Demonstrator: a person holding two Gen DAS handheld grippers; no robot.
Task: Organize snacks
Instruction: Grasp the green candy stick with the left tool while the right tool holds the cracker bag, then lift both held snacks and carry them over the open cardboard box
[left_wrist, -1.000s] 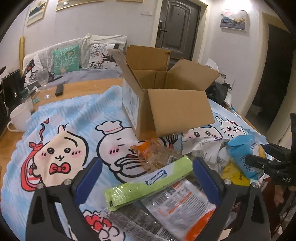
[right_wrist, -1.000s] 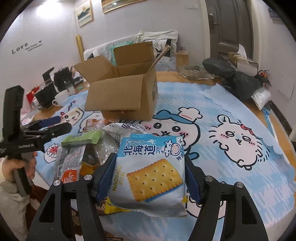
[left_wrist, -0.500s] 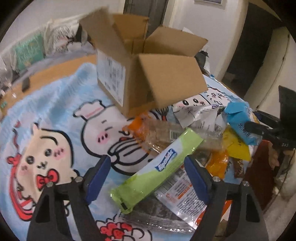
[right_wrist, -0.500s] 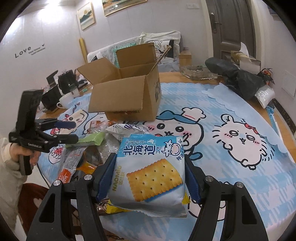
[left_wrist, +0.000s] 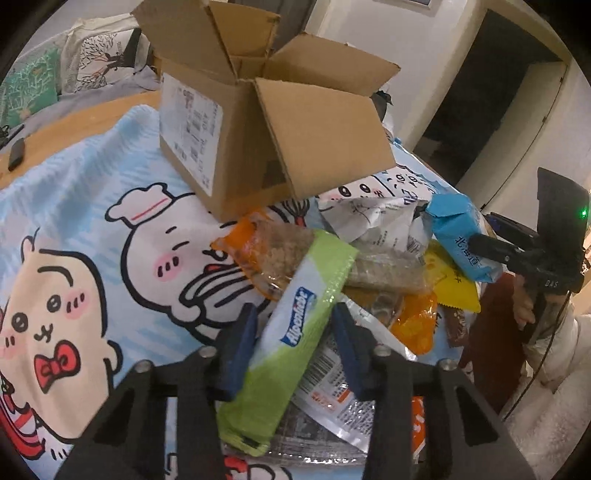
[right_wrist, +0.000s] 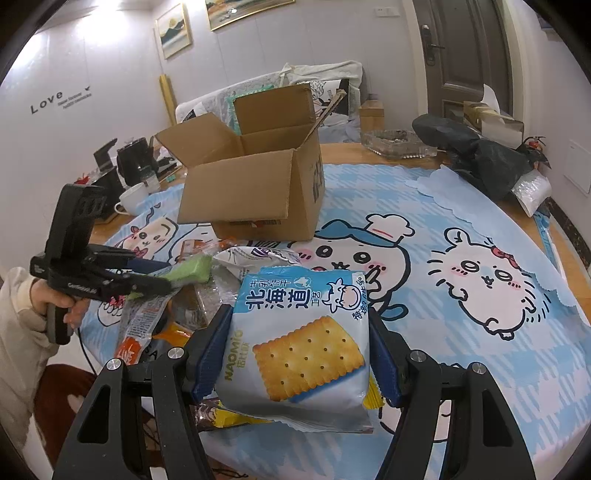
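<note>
Snacks heaped on a cartoon-print cloth (right_wrist: 461, 206) over the tabletop, at 6 o'clock of an open cardboard box (left_wrist: 236, 122). Left gripper (left_wrist: 291, 336): blue fingers (left_wrist: 236, 343) clenched on a green wafer pack (left_wrist: 295, 332), long axis running from 7 o'clock near the camera to 1 o'clock toward the box, far end resting on an orange-edged clear packet (left_wrist: 266, 251). Right gripper (right_wrist: 295, 354): fingers (right_wrist: 212, 354) grasping a blue cracker bag (right_wrist: 299, 350) by its two side edges, printed face up, top seam pointing to 12 o'clock at the box. White crumpled bag (right_wrist: 255, 258) just beyond it; yellow packet (left_wrist: 450, 284) beneath the pile.
</note>
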